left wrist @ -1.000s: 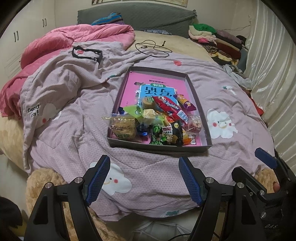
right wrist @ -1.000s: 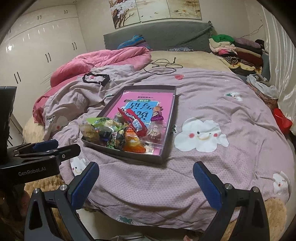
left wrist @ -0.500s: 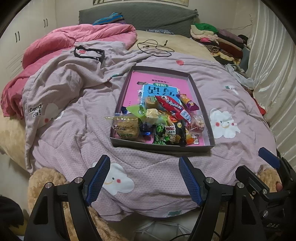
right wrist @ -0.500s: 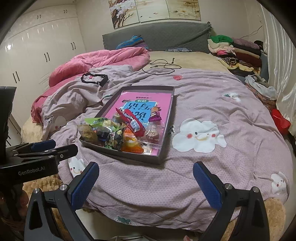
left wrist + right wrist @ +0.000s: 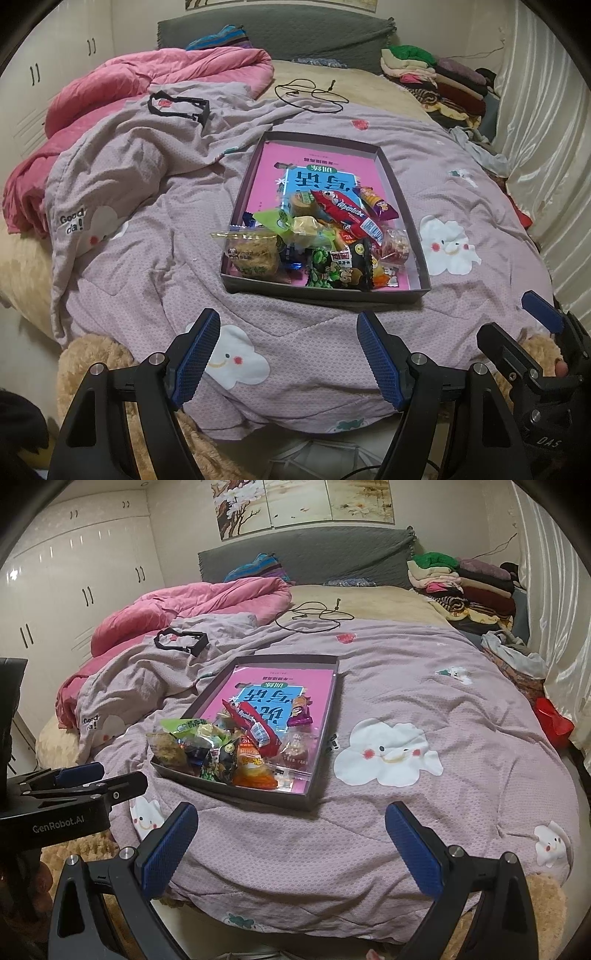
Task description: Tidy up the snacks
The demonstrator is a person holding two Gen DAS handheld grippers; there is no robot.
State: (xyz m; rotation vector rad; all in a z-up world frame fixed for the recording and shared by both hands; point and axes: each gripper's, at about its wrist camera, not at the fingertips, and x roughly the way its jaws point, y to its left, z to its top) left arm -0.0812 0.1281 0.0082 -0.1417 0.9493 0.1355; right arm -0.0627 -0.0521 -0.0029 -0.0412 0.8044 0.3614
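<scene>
A shallow dark box (image 5: 413,295) (image 5: 325,716) with a pink printed bottom lies on the lilac quilt. Several wrapped snacks (image 5: 314,236) (image 5: 229,746) are heaped at its near end, among them a long red packet (image 5: 347,216), a clear bag of brown snack (image 5: 253,253) and an orange packet (image 5: 253,770). My left gripper (image 5: 288,356) is open over the quilt's near edge, short of the box, with nothing between its blue pads. My right gripper (image 5: 291,845) is open too, near the box's front right corner. Each gripper shows at the edge of the other's view.
A pink duvet (image 5: 192,605) is bunched at the back left. A black frame (image 5: 179,107) and a black cord (image 5: 314,94) lie beyond the box. Folded clothes (image 5: 469,587) are stacked at the back right, by a curtain (image 5: 546,147). A plush toy (image 5: 96,358) sits under the quilt's edge.
Both views have crept slightly forward and the box sits a little lower in the left wrist view. Both grippers stay open and nothing was picked up.
</scene>
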